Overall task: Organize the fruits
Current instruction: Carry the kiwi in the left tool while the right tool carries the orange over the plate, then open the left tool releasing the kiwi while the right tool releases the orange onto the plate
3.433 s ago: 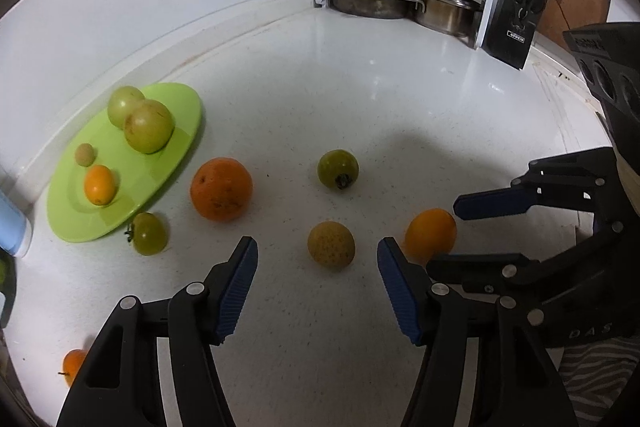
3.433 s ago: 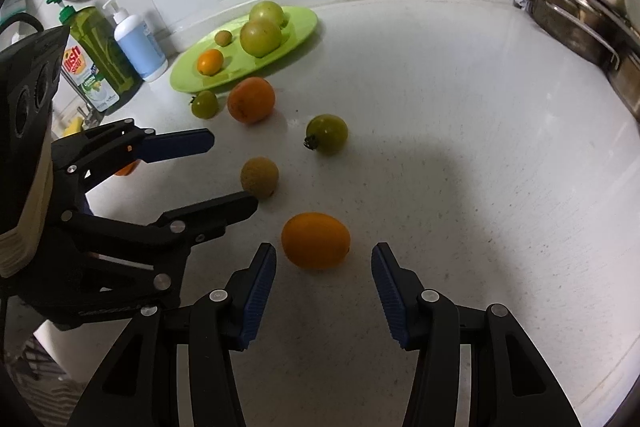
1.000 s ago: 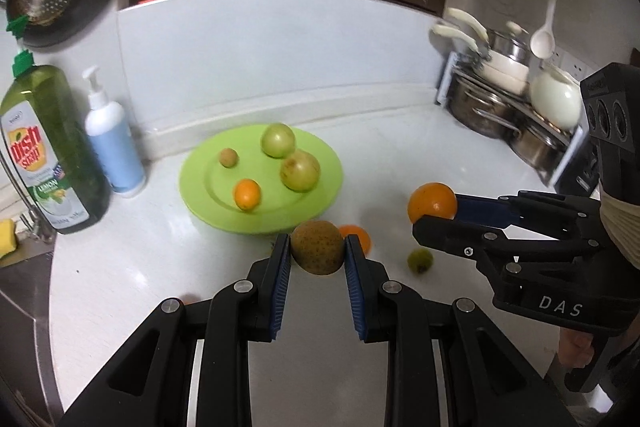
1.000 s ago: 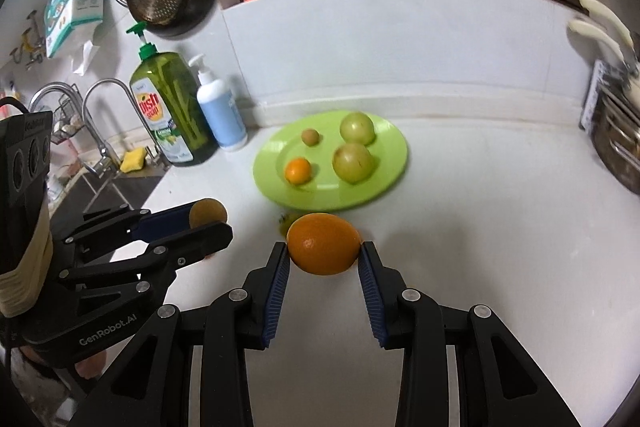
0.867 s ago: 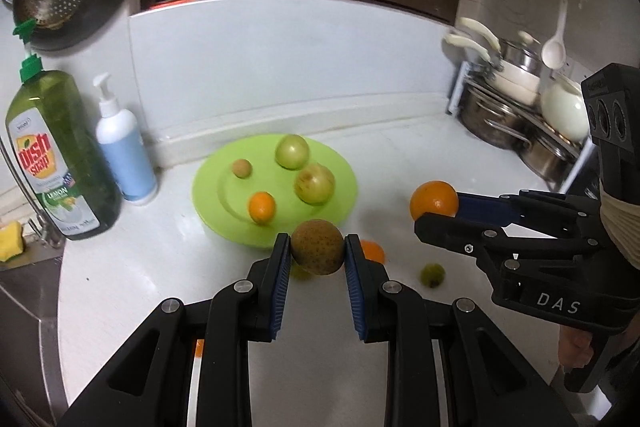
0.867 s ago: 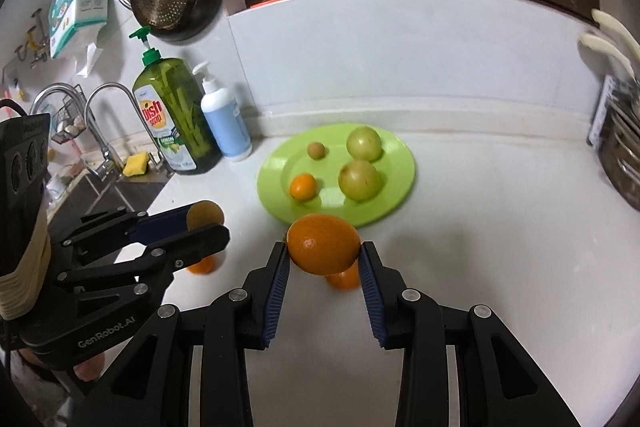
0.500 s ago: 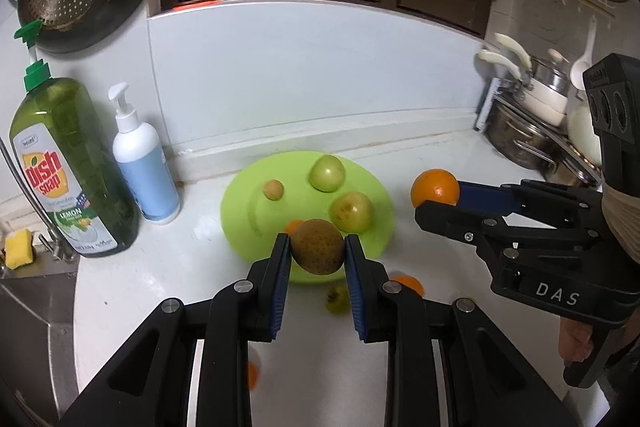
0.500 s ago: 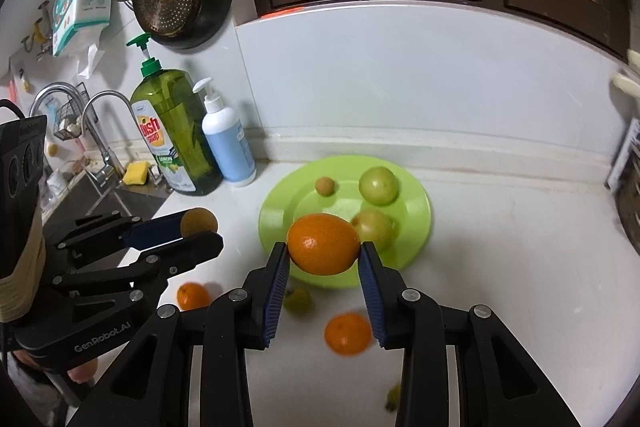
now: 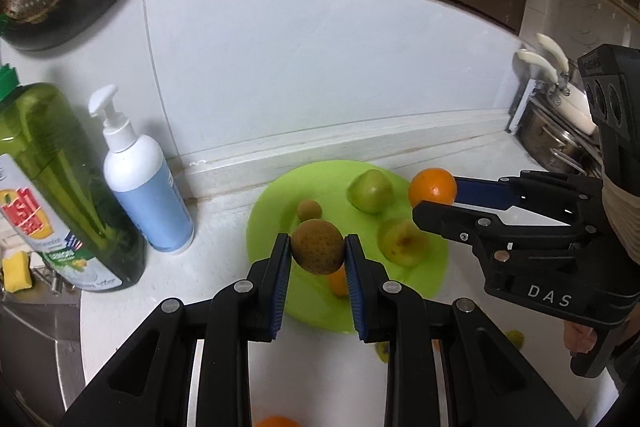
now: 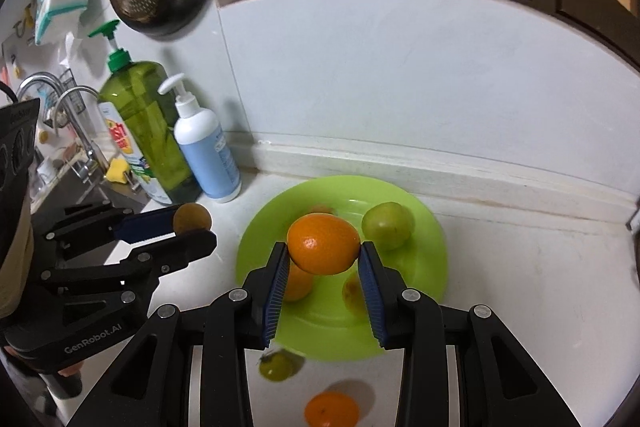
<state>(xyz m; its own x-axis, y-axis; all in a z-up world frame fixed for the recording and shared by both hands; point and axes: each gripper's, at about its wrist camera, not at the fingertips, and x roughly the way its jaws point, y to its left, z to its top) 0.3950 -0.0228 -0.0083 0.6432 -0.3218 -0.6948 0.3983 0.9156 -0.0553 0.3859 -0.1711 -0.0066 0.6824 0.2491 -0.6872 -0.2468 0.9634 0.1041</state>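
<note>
Already the green plate (image 10: 432, 267) near the backsplash carries several fruits: two greenish apple-like fruits (image 9: 370, 191), a small orange fruit (image 9: 338, 281) and a small brown fruit (image 9: 309, 207). By my reading the sorting is partly done, with two more pieces in hand and a few stragglers left.

Largest of the carried pieces is the orange (image 10: 324, 243), pinched between the blue pads of the right claw (image 10: 324, 265) and hanging above the near half of the plate. The left claw (image 9: 317, 259) is clamped on a brown speckled fruit (image 9: 317, 246), likewise held above the plate's near left edge, clear of the desk (image 10: 540, 287).

What is left, as far as the views show: both held fruits have yet to be set down, and on the bare desk in front of the plate lie another orange (image 10: 331, 409) and a small green fruit (image 10: 276, 365) just beside the rim. The left wrist view shows a further small greenish fruit (image 9: 516, 337) and an orange one (image 9: 276, 421) at the bottom edge; whether any of these repeat, I cannot tell.
</note>
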